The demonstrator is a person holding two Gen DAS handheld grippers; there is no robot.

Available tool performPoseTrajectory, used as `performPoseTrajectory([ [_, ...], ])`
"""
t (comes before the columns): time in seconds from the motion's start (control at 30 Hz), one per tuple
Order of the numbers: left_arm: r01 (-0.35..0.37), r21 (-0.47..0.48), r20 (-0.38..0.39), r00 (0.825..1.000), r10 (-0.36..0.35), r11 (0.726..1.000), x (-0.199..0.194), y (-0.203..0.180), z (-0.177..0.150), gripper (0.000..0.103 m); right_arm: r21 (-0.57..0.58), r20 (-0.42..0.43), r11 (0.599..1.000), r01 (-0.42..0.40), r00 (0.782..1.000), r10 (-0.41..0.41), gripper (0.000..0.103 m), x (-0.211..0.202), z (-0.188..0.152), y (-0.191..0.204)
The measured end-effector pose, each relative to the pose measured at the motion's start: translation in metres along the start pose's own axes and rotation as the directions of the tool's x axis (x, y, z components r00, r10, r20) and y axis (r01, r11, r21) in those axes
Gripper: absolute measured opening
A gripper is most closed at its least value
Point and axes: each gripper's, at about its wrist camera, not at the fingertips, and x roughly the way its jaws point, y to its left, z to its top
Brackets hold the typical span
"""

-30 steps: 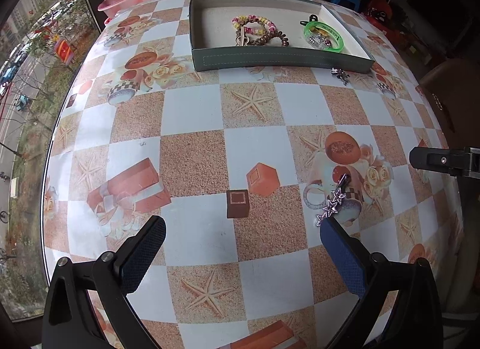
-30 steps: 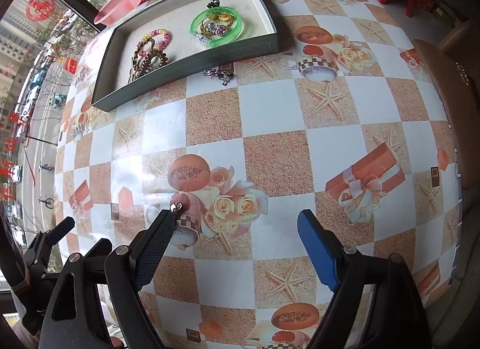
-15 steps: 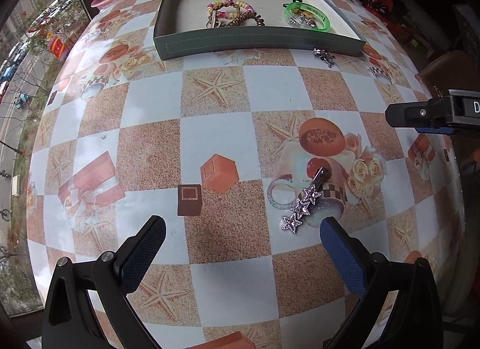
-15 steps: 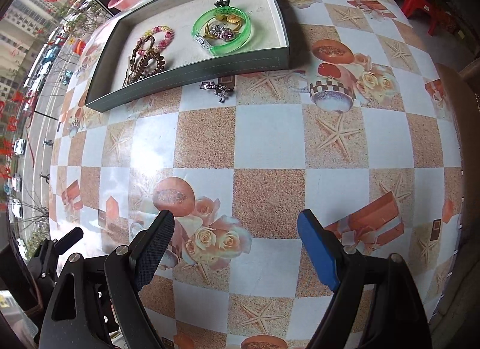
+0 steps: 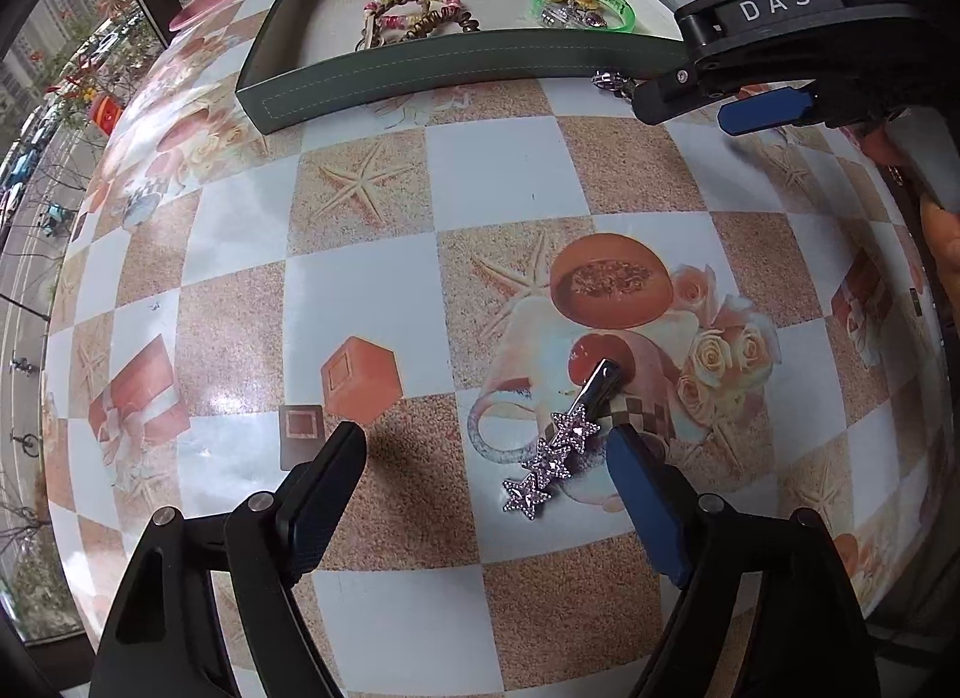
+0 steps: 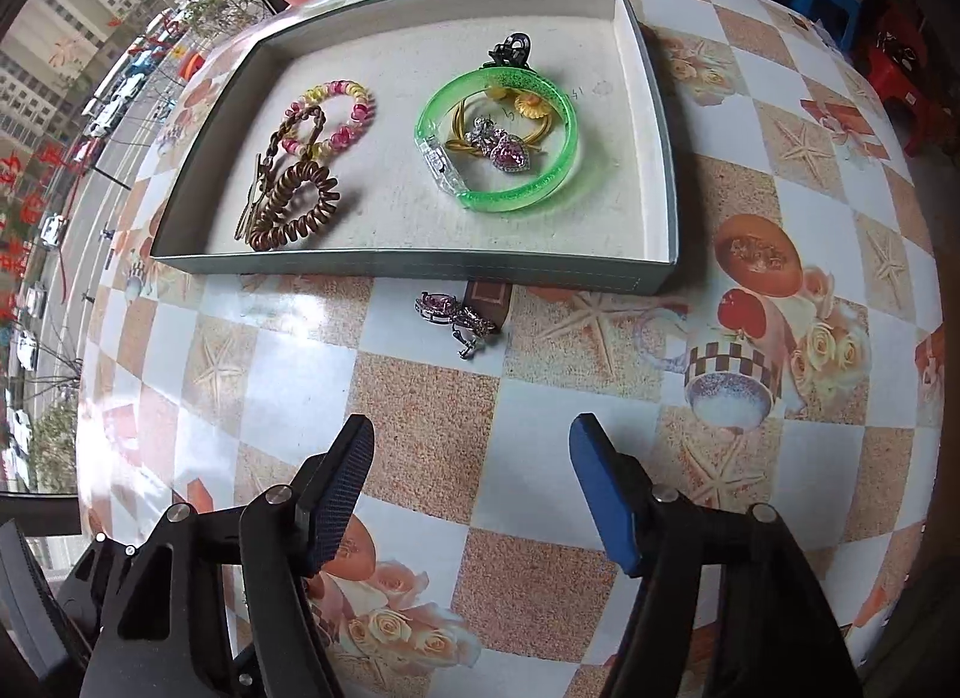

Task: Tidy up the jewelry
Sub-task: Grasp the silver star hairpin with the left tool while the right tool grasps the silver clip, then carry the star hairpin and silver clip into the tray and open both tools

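a silver hair clip set with three sparkly purple stars (image 5: pixel 555 457) lies on the patterned tablecloth, well short of the shallow grey-green jewelry tray (image 5: pixel 456 68), not yet gathered. the left gripper (image 5: pixel 486 461) hangs spread just over it, the blue finger beside the stars. the right gripper (image 6: pixel 471 461), also spread and empty, faces a small pink-stoned silver brooch (image 6: pixel 453 317) just outside the tray's front wall. next, i'd judge, each must centre, lower and pinch.
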Motion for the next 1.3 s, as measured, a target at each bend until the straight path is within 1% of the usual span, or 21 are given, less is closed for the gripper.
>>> performPoseTrajectory([
  [0.07,-0.001,-0.003,-0.008,1.000,0.001,1.000,0.002,-0.001,0.001,0.087,-0.010,-0.003,1.000,0.002,1.000,-0.002,0.068,0.006,0.007,0.000],
  [0.23,-0.009,-0.010,-0.006,1.000,0.009,1.000,0.007,-0.007,0.007,0.087,-0.039,-0.001,0.999,0.003,1.000,-0.003,0.065,0.017,0.019,0.005],
  [0.3,-0.007,-0.015,-0.005,1.000,0.007,1.000,0.008,-0.012,0.007,0.083,-0.054,0.012,0.998,0.012,1.000,-0.011,0.064,0.019,0.021,0.009],
  [0.37,-0.007,-0.017,-0.006,1.000,0.007,1.000,0.008,-0.014,0.009,0.083,-0.057,0.019,0.998,0.004,1.000,-0.003,0.064,0.020,0.024,0.013],
  [0.43,-0.005,-0.014,0.001,1.000,0.005,1.000,0.006,-0.017,0.009,0.076,-0.057,0.027,0.998,0.005,1.000,-0.004,0.062,0.021,0.026,0.016],
  [0.53,-0.001,-0.008,0.003,1.000,0.001,1.000,0.003,-0.023,0.009,0.068,-0.075,0.039,0.996,0.041,0.999,-0.038,0.049,0.024,0.028,0.026],
  [0.6,0.004,0.005,0.007,1.000,-0.004,1.000,0.000,-0.028,0.009,0.055,-0.087,0.044,0.993,0.077,0.996,-0.073,0.034,0.026,0.028,0.030],
  [0.63,0.007,0.010,0.009,1.000,-0.007,1.000,-0.002,-0.029,0.008,0.051,-0.089,0.045,0.992,0.090,0.995,-0.086,0.031,0.027,0.029,0.032],
  [0.67,0.011,0.015,0.010,1.000,-0.011,1.000,-0.003,-0.030,0.008,0.043,-0.089,0.045,0.991,0.100,0.994,-0.096,0.023,0.027,0.029,0.033],
  [0.7,0.015,0.018,0.010,1.000,-0.015,1.000,-0.004,-0.031,0.008,0.035,-0.086,0.045,0.991,0.107,0.994,-0.103,0.018,0.027,0.028,0.032],
  [0.77,0.034,0.018,0.008,0.999,-0.034,0.999,-0.005,-0.031,0.008,0.030,-0.070,0.042,0.992,0.103,0.994,-0.100,0.018,0.025,0.026,0.028],
  [0.87,0.082,-0.010,0.000,0.997,-0.083,0.997,-0.007,-0.025,0.006,0.030,-0.039,0.038,0.996,0.081,0.996,-0.079,0.018,0.018,0.017,0.018],
  [1.07,0.131,-0.074,0.004,0.991,-0.131,0.989,-0.015,-0.007,0.006,0.030,0.040,0.019,0.999,0.014,1.000,-0.015,0.018,0.005,-0.006,0.005],
  [1.17,0.142,-0.077,0.012,0.990,-0.142,0.987,-0.021,-0.001,0.007,0.030,0.088,0.003,0.996,-0.017,1.000,0.017,0.018,0.001,-0.021,0.000],
  [1.3,0.145,-0.054,0.022,0.989,-0.144,0.988,-0.025,0.010,0.011,0.030,0.127,-0.007,0.991,-0.030,0.999,0.032,0.018,-0.006,-0.043,-0.002],
])
